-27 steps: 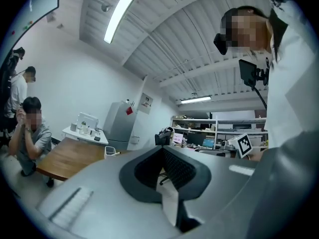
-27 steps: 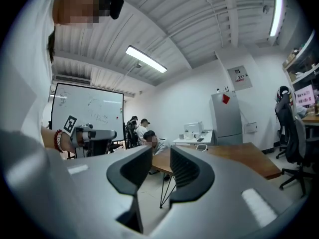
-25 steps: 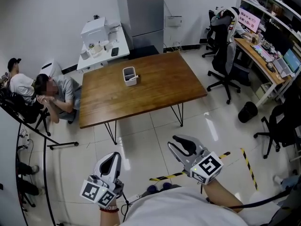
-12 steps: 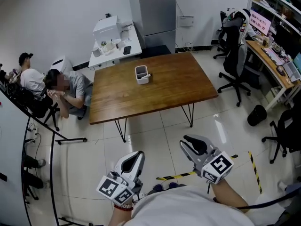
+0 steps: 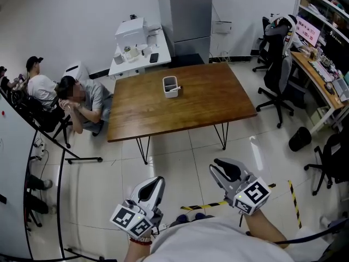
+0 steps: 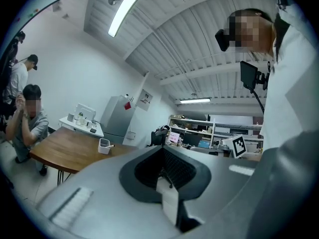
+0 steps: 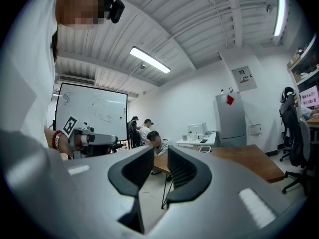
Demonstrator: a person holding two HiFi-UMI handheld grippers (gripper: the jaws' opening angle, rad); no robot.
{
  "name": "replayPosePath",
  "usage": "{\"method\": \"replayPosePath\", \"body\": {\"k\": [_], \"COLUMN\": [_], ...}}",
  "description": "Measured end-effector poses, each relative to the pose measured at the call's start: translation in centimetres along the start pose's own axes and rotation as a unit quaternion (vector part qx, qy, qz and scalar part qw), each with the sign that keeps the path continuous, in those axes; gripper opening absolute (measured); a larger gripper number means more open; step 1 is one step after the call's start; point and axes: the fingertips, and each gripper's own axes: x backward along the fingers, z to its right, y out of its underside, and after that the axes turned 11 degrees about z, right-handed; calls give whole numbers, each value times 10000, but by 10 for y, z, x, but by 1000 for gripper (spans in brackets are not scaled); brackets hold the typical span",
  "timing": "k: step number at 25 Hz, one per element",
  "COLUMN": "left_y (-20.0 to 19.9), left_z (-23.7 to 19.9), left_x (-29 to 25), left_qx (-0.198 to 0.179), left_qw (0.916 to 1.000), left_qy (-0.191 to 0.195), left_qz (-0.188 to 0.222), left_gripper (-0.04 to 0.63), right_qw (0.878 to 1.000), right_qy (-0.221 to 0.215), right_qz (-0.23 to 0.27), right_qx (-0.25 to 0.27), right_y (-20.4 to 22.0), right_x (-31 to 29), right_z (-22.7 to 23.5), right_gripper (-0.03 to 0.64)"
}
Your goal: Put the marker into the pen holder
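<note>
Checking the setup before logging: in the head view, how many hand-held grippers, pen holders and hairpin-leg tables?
Hand-held grippers: 2, the left hand-held gripper and the right hand-held gripper
Pen holder: 1
Table: 1
Total: 4

The room is seen from head height, steeply downward, with the brown wooden worktop (image 5: 185,108) well ahead across the floor. The left gripper view and the right gripper view are taken lower down, level and far back. The worktop, white pen holder (image 5: 170,87) (image 6: 103,146) (image 7: 205,149) and tall grey metal cabinet (image 5: 188,15) are shared by all three.
</note>
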Motion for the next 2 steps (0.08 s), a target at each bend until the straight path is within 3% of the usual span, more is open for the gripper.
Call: {"method": "replayPosePath", "body": {"k": [2], "left_y": [-5], "left_z": [-9], "left_x": [6], "left_qx": [-51], "left_qw": [10000], "left_qy": [-56], "left_qz": [-30], "left_gripper": [0], "right_qw": [10000], "right_qy": [6], "right_qz": [56], "right_qx": [-56], "right_y": [2], "right_x": [-8], "right_z": [-4], "right_gripper": [72]}}
